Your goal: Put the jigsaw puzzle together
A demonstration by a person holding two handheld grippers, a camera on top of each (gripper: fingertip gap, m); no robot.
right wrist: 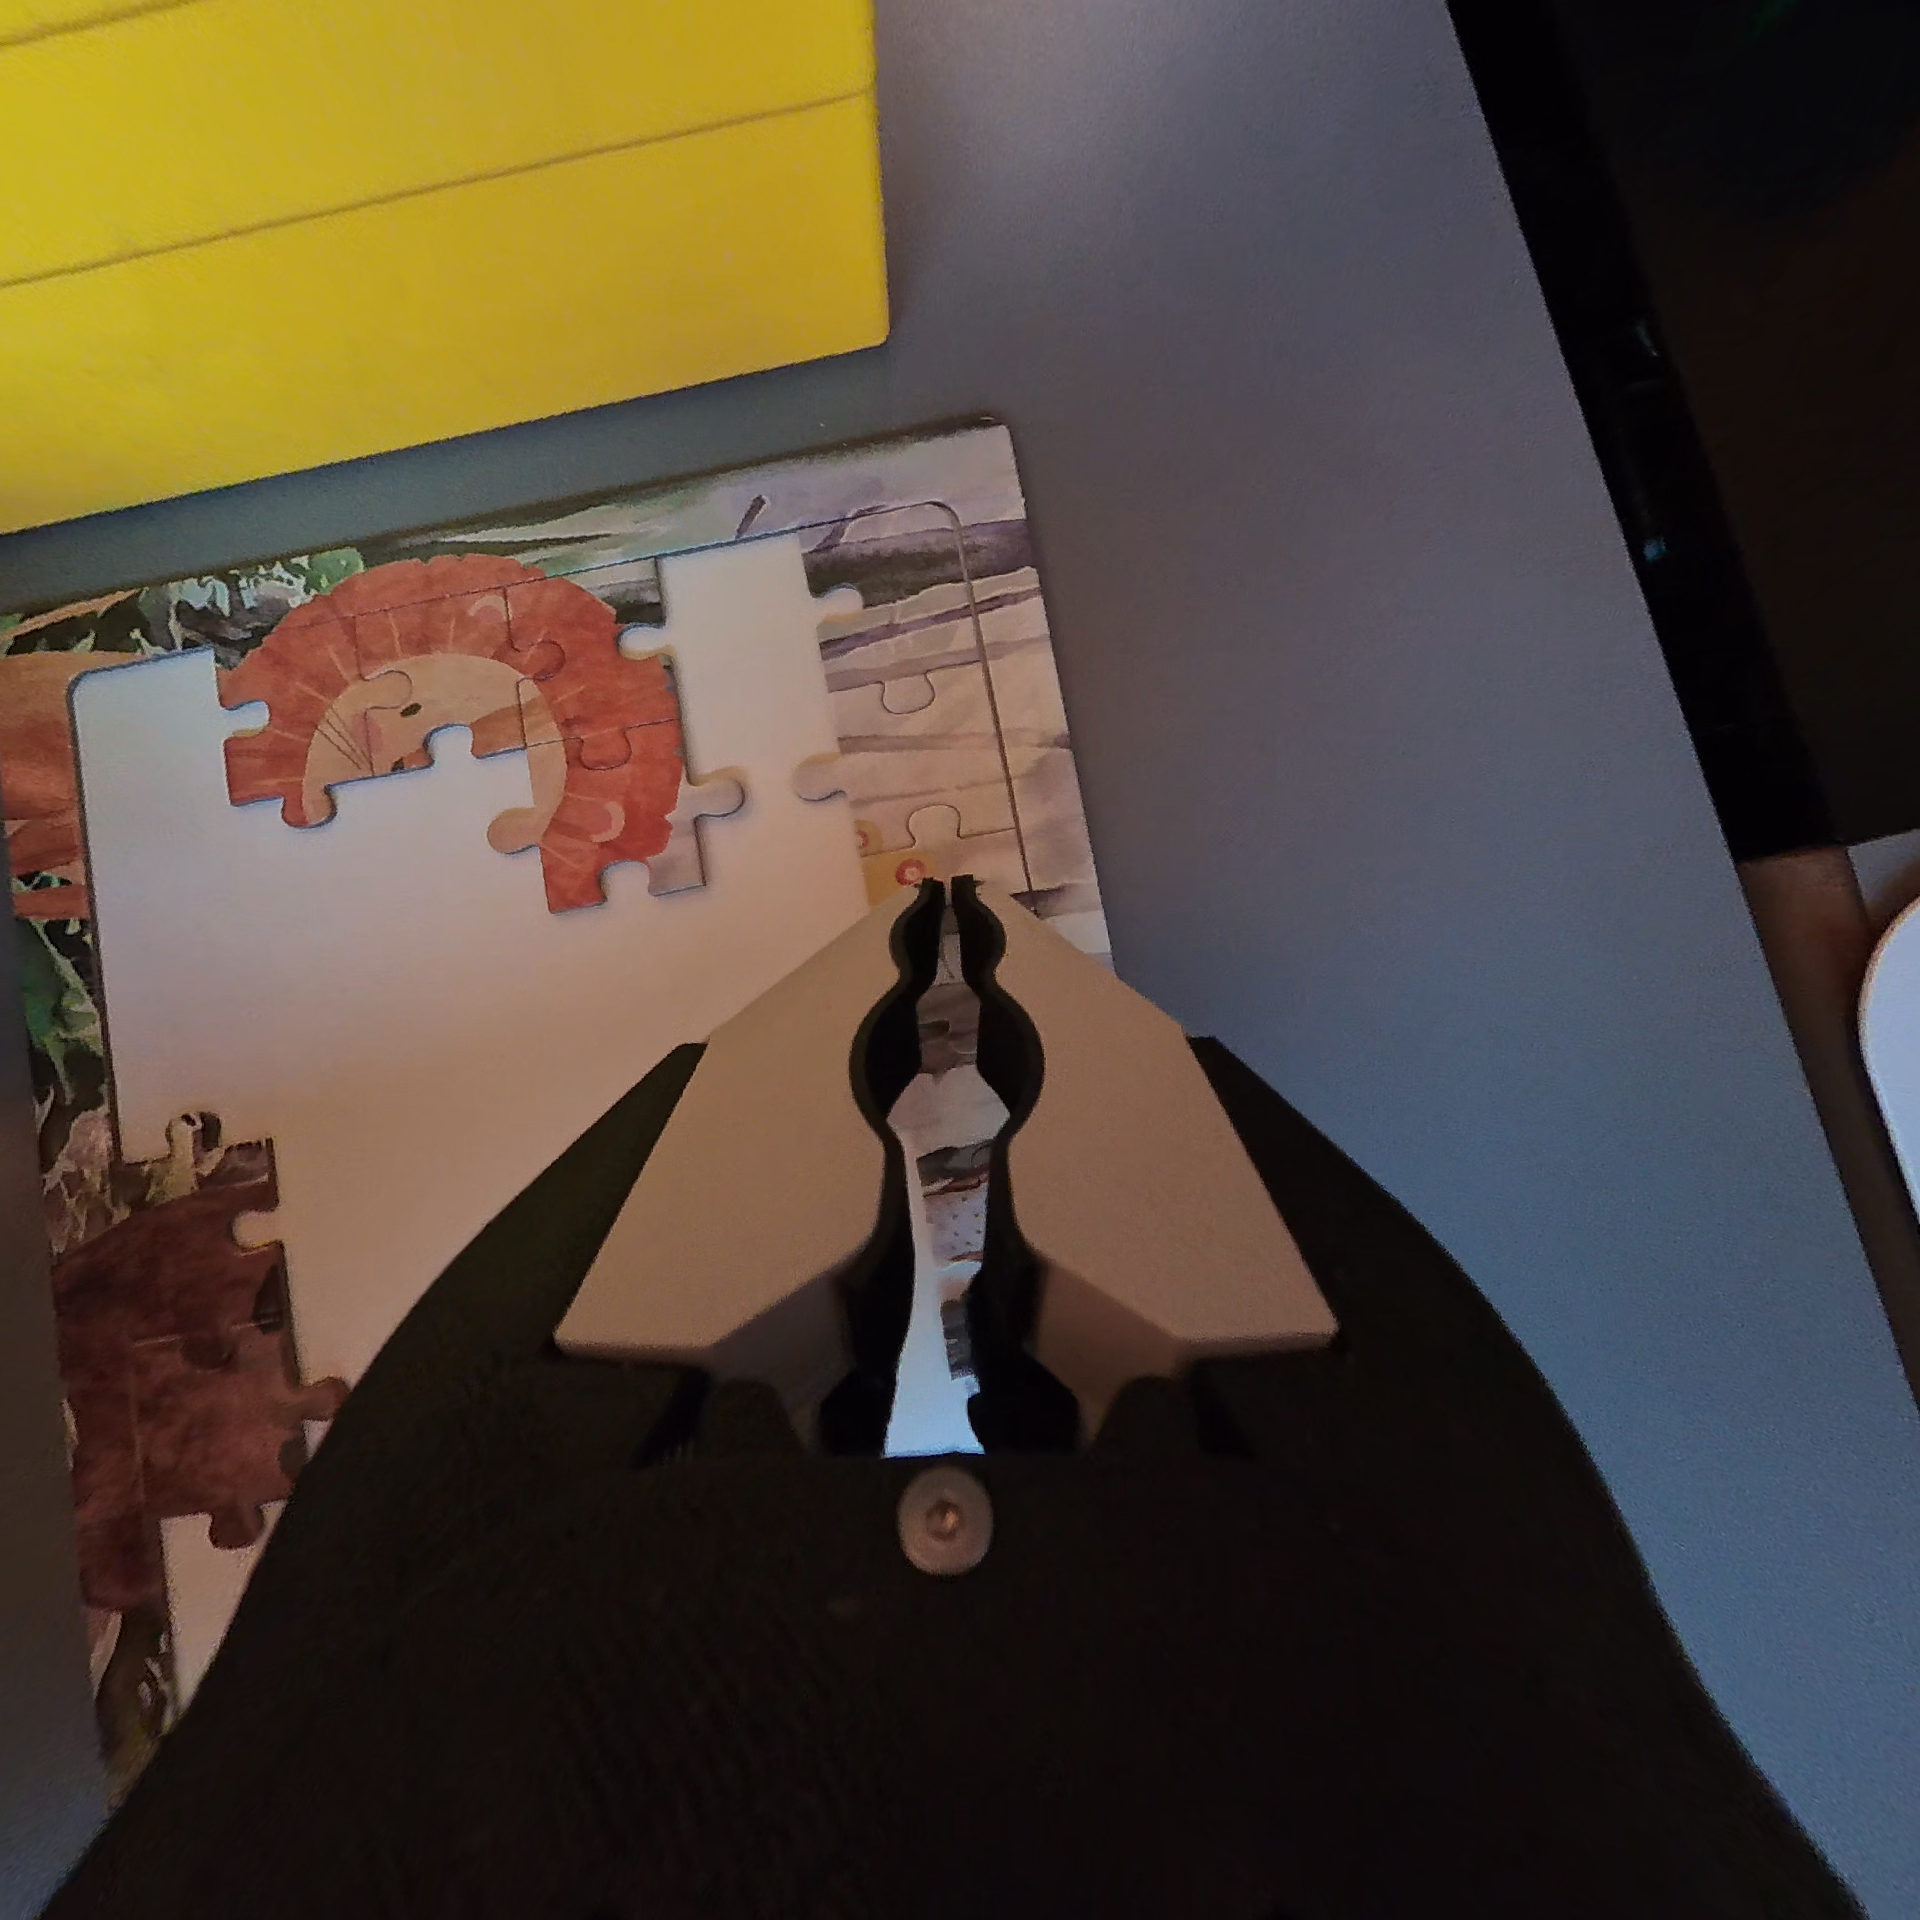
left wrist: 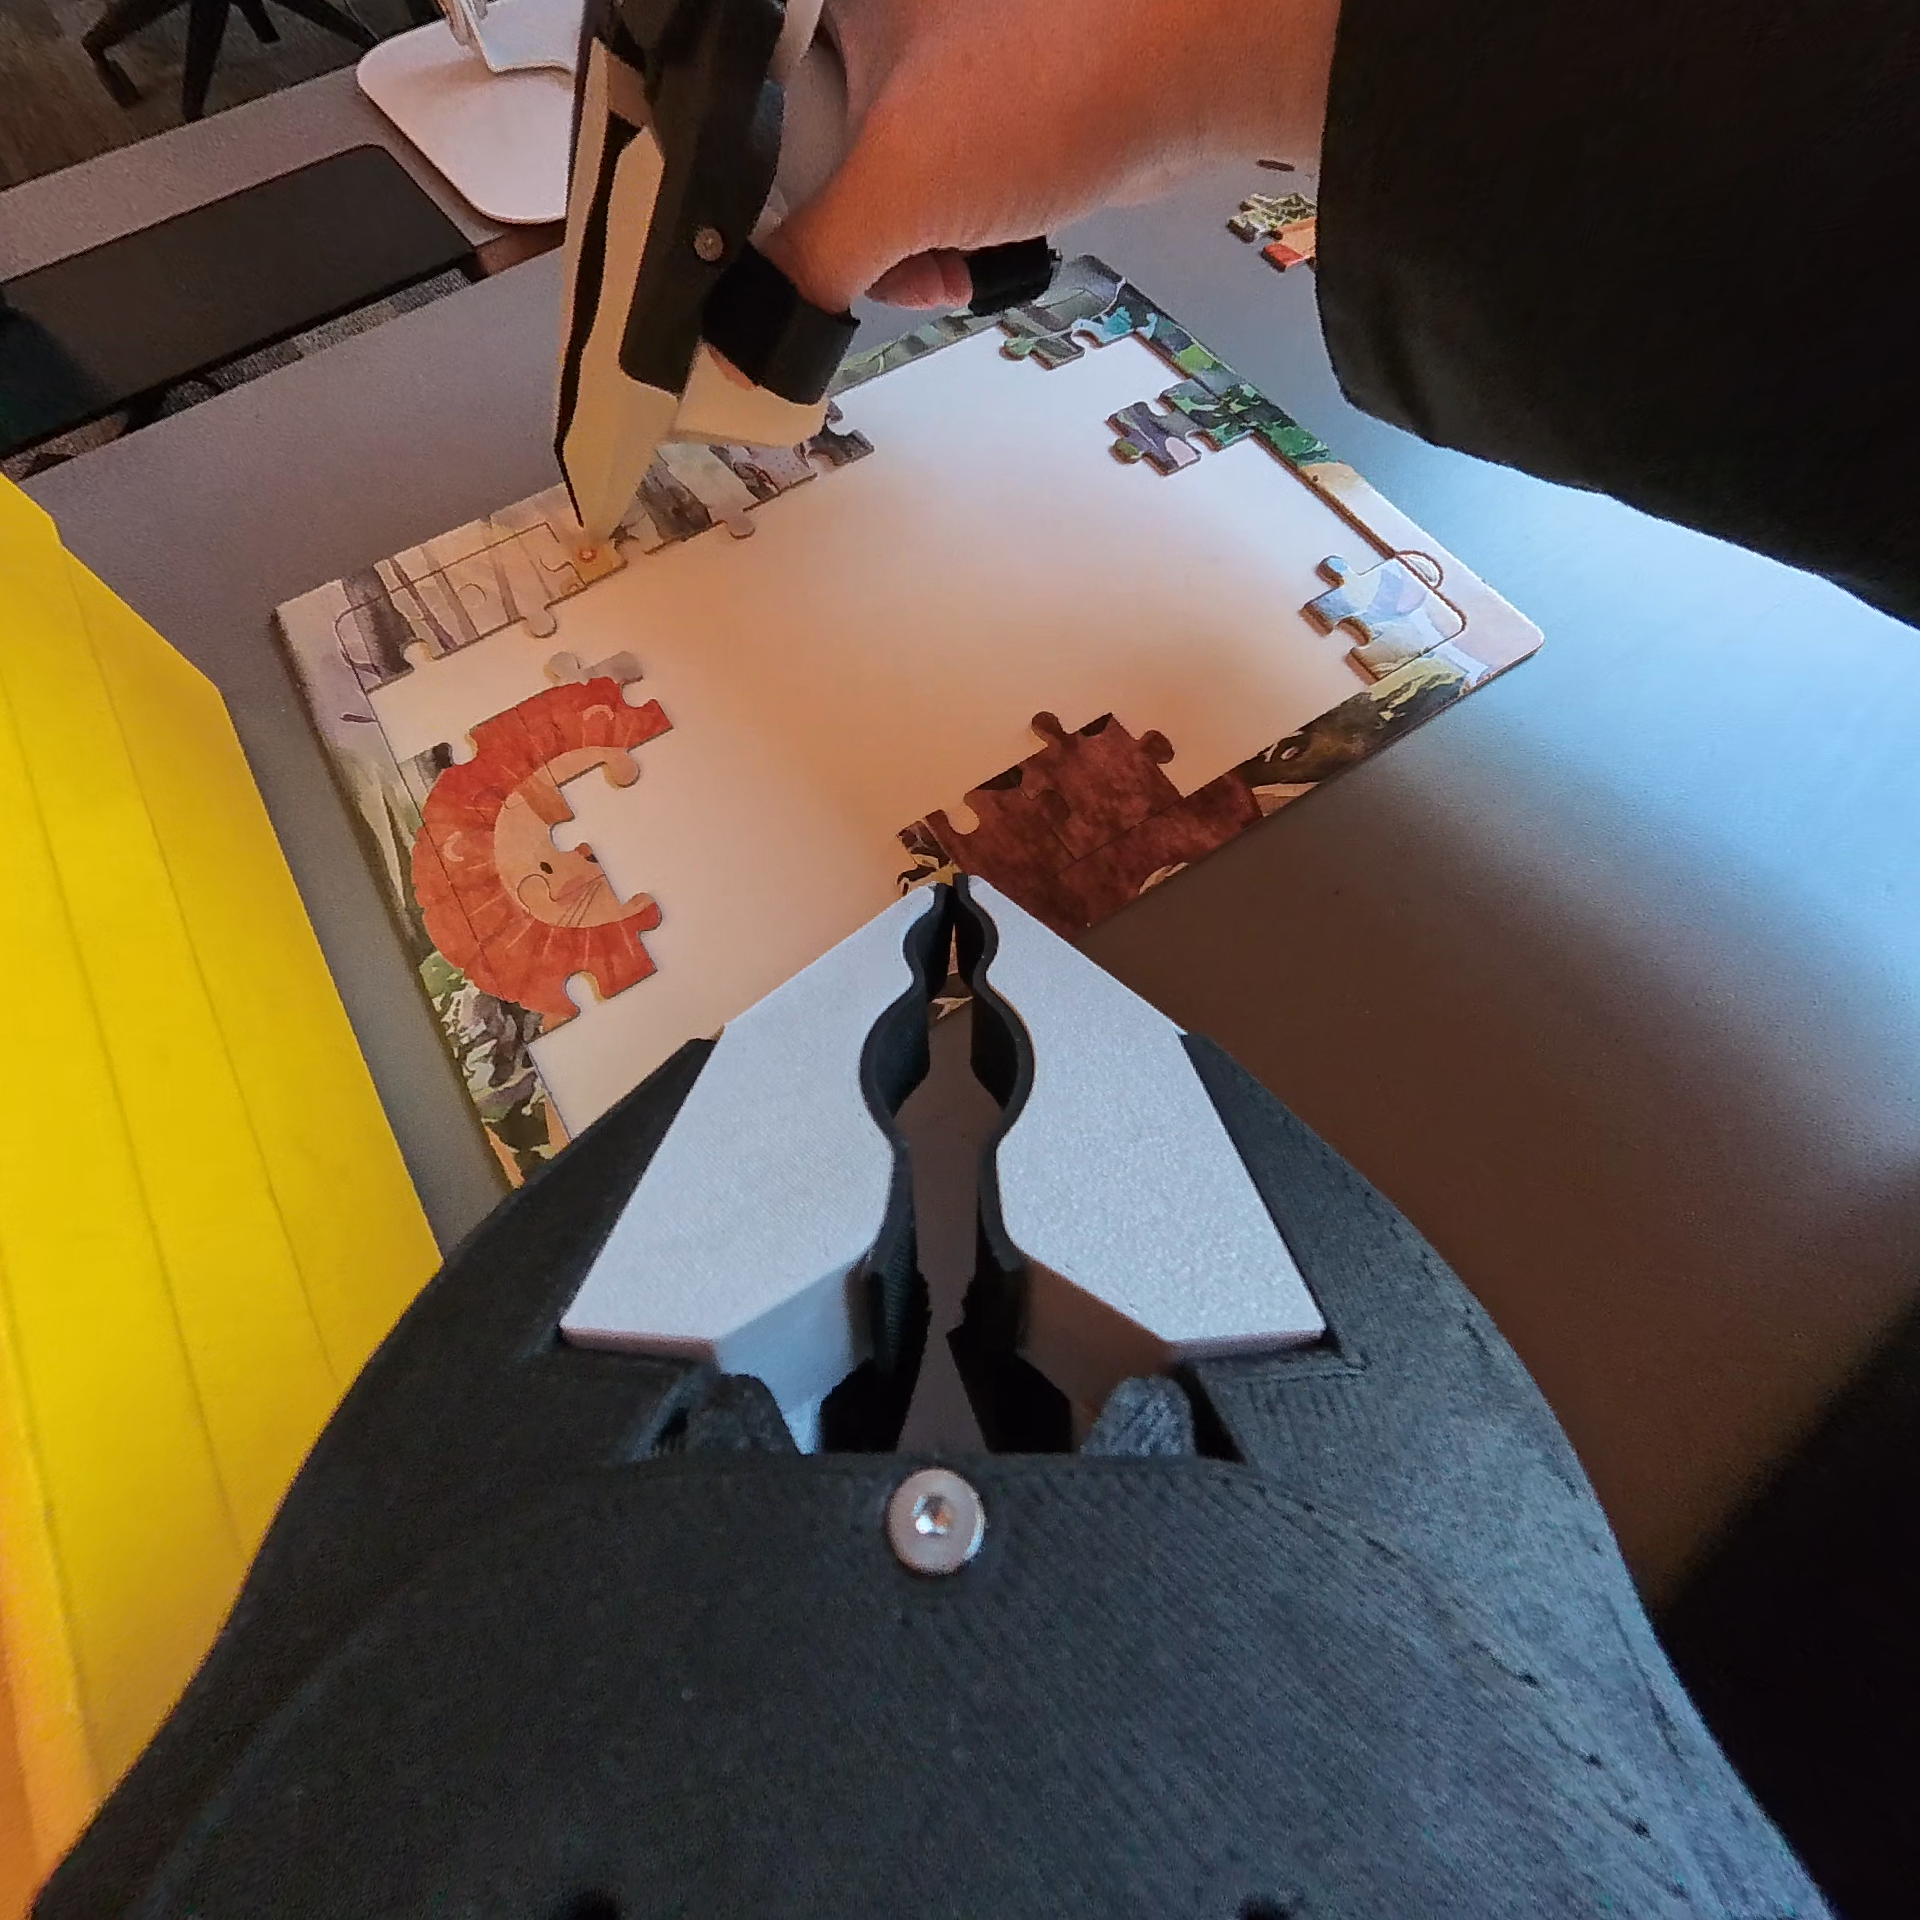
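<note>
A jigsaw board (left wrist: 935,623) with a white bare middle lies on the grey table. Lion pieces (left wrist: 520,852) sit at its left, brown pieces (left wrist: 1081,821) at its near edge, and grey tree pieces along the far edge. My left gripper (left wrist: 954,883) is shut and empty, with its tips at the brown pieces. My right gripper (left wrist: 587,525) is shut and points down, tips on a small piece with an orange spot (left wrist: 590,559) at the far edge. In the right wrist view the right gripper (right wrist: 948,883) touches that piece (right wrist: 894,868), beside the lion (right wrist: 582,727) on the board (right wrist: 468,1039).
A yellow box (left wrist: 156,1039) stands close to the board's left side and also shows in the right wrist view (right wrist: 416,208). Loose puzzle pieces (left wrist: 1278,229) lie on the table at the far right. A white stand base (left wrist: 488,114) sits behind the board. A dark sleeve (left wrist: 1662,260) fills the upper right. About 20 centimetres separates my left fingertips from my right.
</note>
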